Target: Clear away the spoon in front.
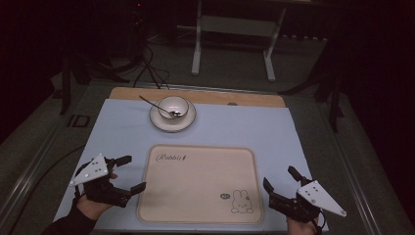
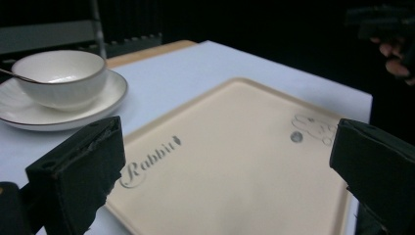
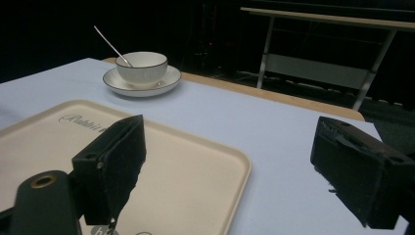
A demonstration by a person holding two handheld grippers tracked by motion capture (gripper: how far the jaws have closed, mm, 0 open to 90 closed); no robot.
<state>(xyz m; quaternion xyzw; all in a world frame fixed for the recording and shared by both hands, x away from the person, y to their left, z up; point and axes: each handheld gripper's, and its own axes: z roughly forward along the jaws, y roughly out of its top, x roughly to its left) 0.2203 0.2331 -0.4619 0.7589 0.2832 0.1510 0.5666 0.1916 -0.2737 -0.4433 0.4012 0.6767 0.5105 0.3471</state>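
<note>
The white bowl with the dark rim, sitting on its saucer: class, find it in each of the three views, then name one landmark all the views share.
High view: the white bowl with the dark rim sits upper centre, beyond the tray.
Left gripper view: the bowl is upper left, above the left jaw.
Right gripper view: the bowl is upper left, far across the cloth.
Shared landmark: the beige tray printed "Rabbit".

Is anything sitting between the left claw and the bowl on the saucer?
Nothing visible blocks it. The left claw sits open at the tray's near-left corner; between it and the bowl on its saucer lies bare blue cloth. A spoon rests in the bowl, handle pointing left.
</note>
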